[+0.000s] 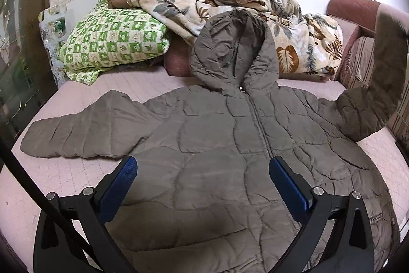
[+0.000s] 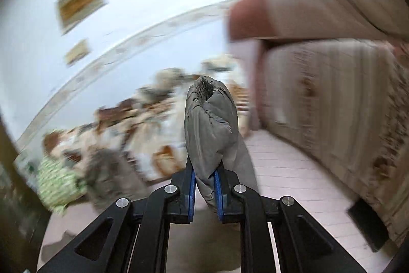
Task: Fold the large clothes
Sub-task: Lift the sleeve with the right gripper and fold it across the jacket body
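Two tongs work over one grey-brown hooded puffer jacket (image 1: 230, 134), which lies front-up and zipped on the pink quilted bed (image 1: 76, 170). Its hood (image 1: 235, 50) leans against the leaf-print blanket (image 1: 294, 37), beside the green checked pillow (image 1: 112, 40). Above the jacket's lower front, the left tongs (image 1: 203, 165) stand released, pads wide apart and holding nothing. At the jacket's far side, the right tongs (image 2: 205, 186) are clenched on the raised sleeve cuff (image 2: 211, 119).

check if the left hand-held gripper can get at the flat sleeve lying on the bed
Probably yes. The left hand-held gripper is open and empty above the jacket, and the flat sleeve lies uncovered on the bed, nothing between.
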